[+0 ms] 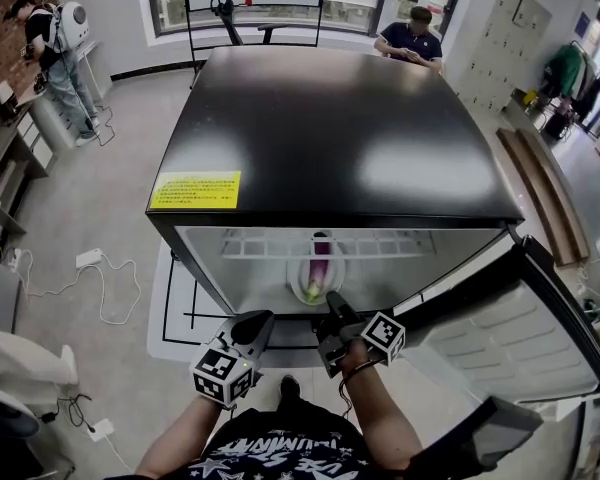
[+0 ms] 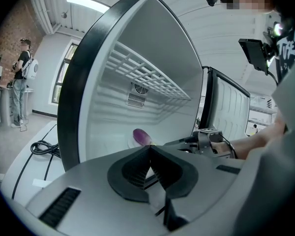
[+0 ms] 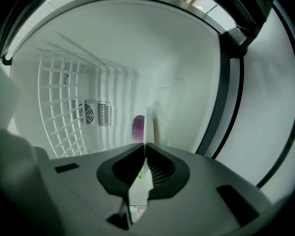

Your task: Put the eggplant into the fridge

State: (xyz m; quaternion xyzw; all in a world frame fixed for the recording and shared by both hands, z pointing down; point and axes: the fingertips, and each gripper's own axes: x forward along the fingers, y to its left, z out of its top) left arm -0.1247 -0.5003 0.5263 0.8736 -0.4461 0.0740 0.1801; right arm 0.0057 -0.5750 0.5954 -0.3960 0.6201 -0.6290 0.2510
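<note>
Left gripper [image 1: 261,323]: you hold its jaws pressed tip to tip with nothing between them. It hangs outside the fridge [image 1: 350,138], just before the lower front edge and to the left of your other tool.
Right gripper [image 1: 335,313]: its jaws also meet at the tips and carry nothing. The tips sit at the front edge of the fridge floor and point in at the eggplant [image 1: 320,256], apart from it.
Eggplant: it lies in a white dish [image 1: 296,276] near the middle of the fridge floor. The purple end points to the back wall and the green stem end to you.
Opening: the front edge faces you, with white side walls to the left and right. White floor shows on both sides of the dish.
Wire shelf [image 1: 270,243]: it spans the compartment high up, above the eggplant, and leaves open height beneath it.
Back wall: a small fan vent [image 3: 91,113] sits behind the eggplant.
Door [image 1: 525,343]: it is swung wide to your right, and its inner face lies close to your right forearm.
Fridge top: it is black and glossy, with a yellow label [image 1: 194,190] at the front left corner.
Floor on the left: loose white cables [image 1: 105,278] lie near the fridge's left side.
People: one stands at the far left [image 1: 55,43] and one sits beyond the fridge's back edge [image 1: 412,38]. Both are well apart from your tools.
</note>
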